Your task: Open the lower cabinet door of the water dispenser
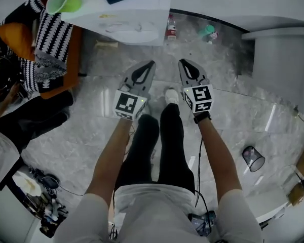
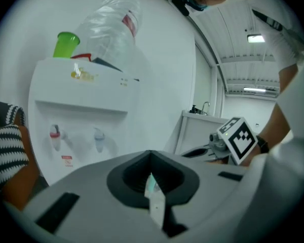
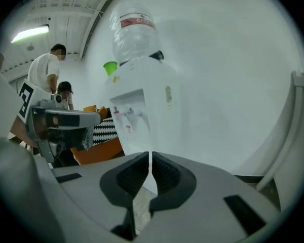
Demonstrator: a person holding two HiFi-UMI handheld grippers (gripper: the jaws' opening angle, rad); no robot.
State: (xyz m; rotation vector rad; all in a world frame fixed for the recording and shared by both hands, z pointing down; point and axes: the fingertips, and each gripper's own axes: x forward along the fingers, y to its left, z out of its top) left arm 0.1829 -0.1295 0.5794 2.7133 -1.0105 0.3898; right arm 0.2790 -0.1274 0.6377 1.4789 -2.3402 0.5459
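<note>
The white water dispenser [image 1: 126, 19] stands ahead of me on the marble floor, with a green cup [image 1: 63, 0] on its top. In the left gripper view the water dispenser [image 2: 81, 100] shows its clear bottle [image 2: 111, 24], a red tap [image 2: 55, 134] and a blue tap [image 2: 99, 138]. Its lower cabinet door is hidden behind the gripper body. My left gripper [image 1: 149, 65] and right gripper [image 1: 184, 64] hang side by side, pointing at the dispenser and well short of it. Both are shut with nothing between the jaws. The right gripper view shows the dispenser [image 3: 142, 105] from its side.
A seated person in a black-and-white striped top [image 1: 50, 39] on an orange chair is left of the dispenser. A bottle [image 1: 171, 27] and a green item [image 1: 207, 32] lie on the floor behind. A white counter [image 1: 281, 59] stands at the right, a mesh bin [image 1: 253, 158] nearer me.
</note>
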